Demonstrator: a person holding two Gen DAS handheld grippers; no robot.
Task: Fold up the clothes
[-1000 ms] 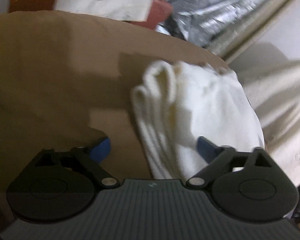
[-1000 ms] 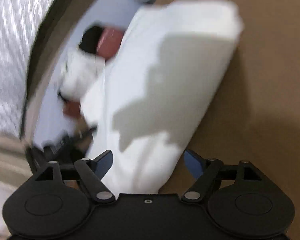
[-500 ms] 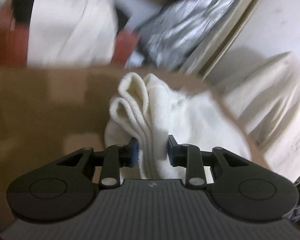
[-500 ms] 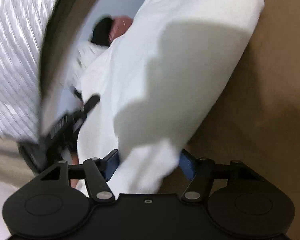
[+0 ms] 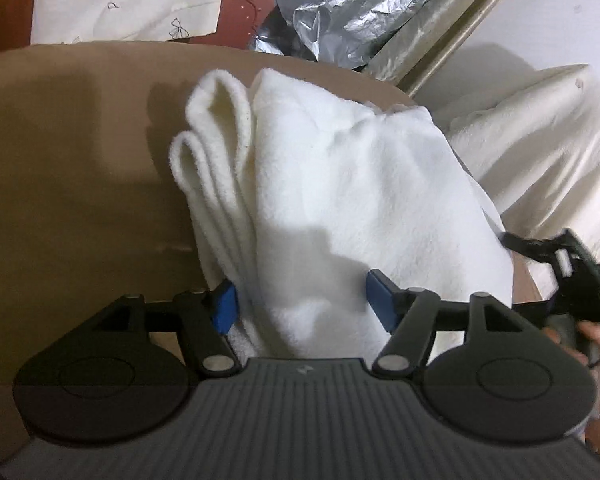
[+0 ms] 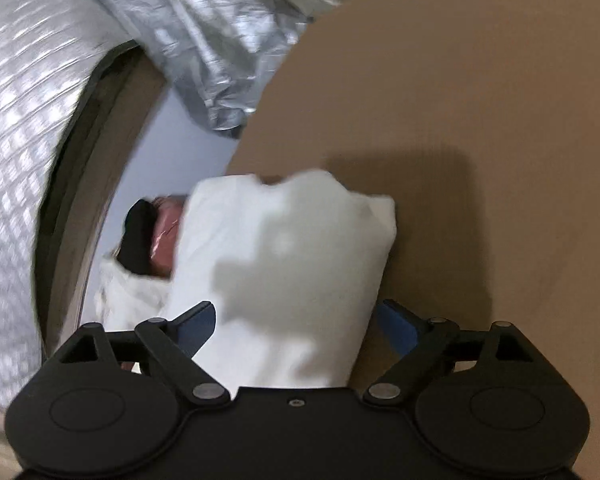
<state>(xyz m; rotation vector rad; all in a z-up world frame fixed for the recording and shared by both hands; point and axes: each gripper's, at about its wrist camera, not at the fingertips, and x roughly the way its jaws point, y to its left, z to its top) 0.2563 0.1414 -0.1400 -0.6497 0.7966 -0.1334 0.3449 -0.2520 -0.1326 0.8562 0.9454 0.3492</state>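
Both grippers, L (image 5: pixel 302 304) & R (image 6: pixel 296 324), jaws just reopened, released: folded white fleece garment (image 5: pixel 340 184) on brown table (image 5: pixel 80 160). Fold appears done.

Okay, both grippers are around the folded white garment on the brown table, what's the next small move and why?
Probably draw both grippers straight back off the cloth. The left gripper and right gripper have just been opening; the folded white garment lies between their blue pads but looks unpinched, resting on the brown table with its folds stacked. Lifting or twisting might drag the layers apart.
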